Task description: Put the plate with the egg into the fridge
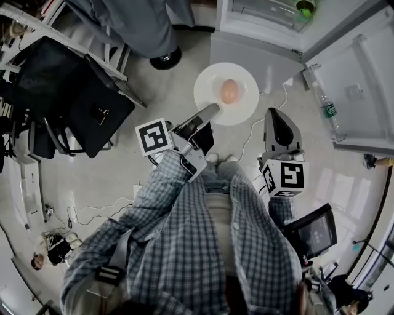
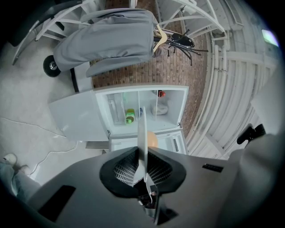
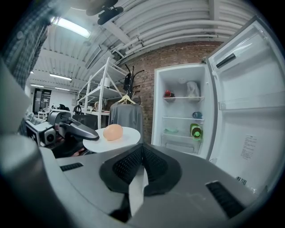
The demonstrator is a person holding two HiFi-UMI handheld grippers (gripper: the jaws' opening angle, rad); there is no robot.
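**In front of the open fridge: egg plate hanging off one gripper, here's what worries me**

I'm standing right by the fridge (image 1: 258, 27) watching this. The left gripper (image 1: 211, 112) is clamped tight on the near rim of the white plate (image 1: 209, 83), and that pinch is the only thing holding it up. The plate is out in mid-air, roughly level and short of the shelves. The egg (image 1: 229, 91) sits loose near the middle of it. The right gripper (image 1: 275, 115) is closed with nothing in it, off to the side and apart from the plate.

Where I reckon it could go wrong:

- The egg isn't held by anything. If the plate tips or stops with a jolt, it rolls, and there's not much of a lip to catch it. Below is bare floor.
- With a one-edge grip, the far side of the plate wants to sag. If the rim slips in the jaws, the whole plate droops.
- The shelves aren't empty. There's a green bottle (image 1: 305, 7) and a few other bits in there, so the far rim could knock something or catch a shelf edge on the way in.
- The open door (image 1: 354, 92) is close on the right, and an elbow could bump it.

I'd bring the free gripper under the far rim.
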